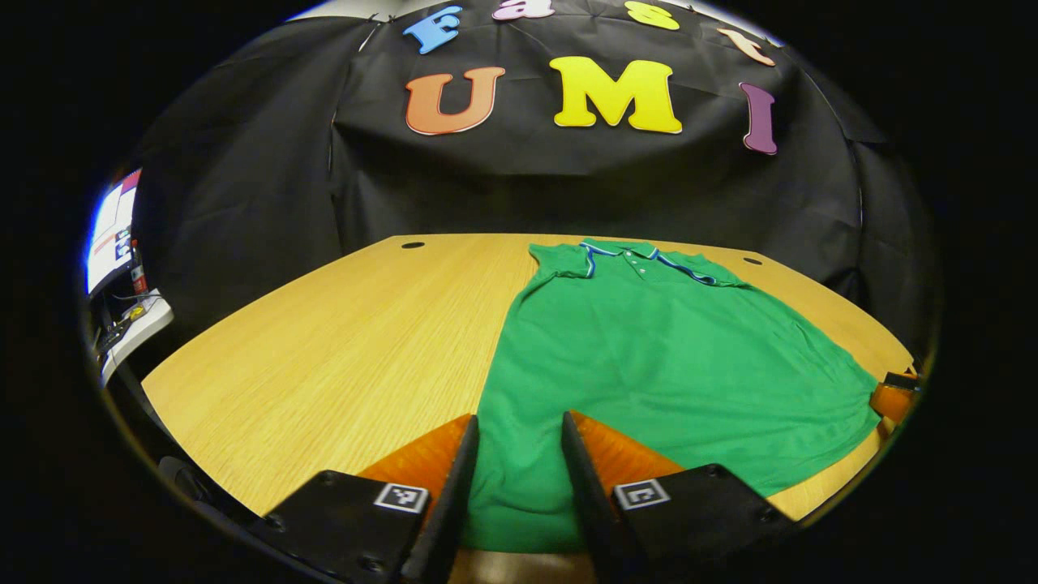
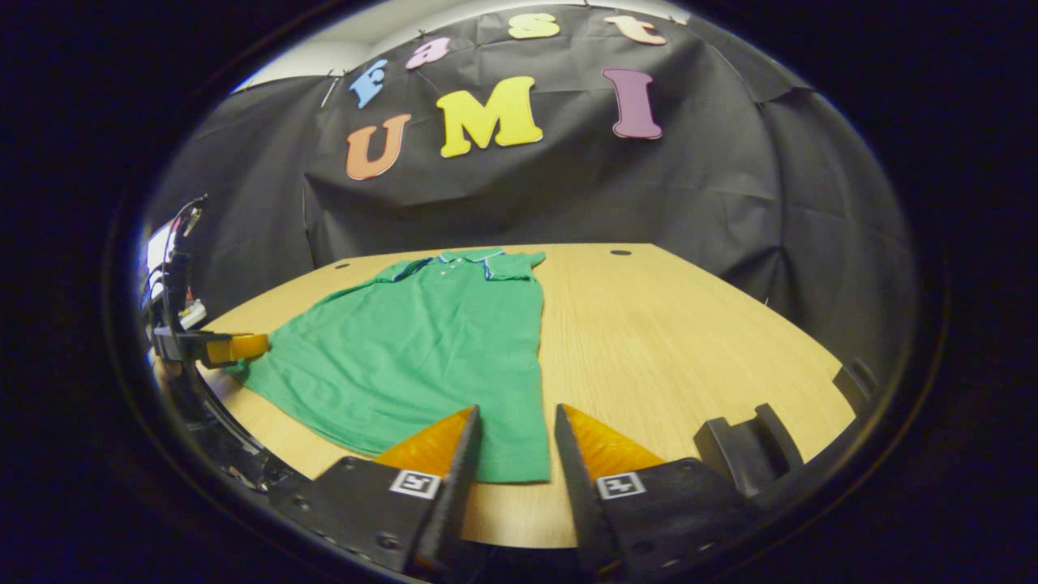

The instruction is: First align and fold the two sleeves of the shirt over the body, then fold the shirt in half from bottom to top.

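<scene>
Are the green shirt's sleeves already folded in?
Apparently yes: the green shirt lies flat on the table with straight sides, no sleeves sticking out.

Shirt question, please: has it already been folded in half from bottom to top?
No, the shirt lies at full length on the table, collar far, hem near.

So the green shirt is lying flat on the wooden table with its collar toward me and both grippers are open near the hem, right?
Not quite. The collar lies at the far end of the shirt, toward the booth wall, as the left gripper view shows. The rest holds: the shirt lies flat on the table, and the left gripper and right gripper are open near the hem.
</scene>
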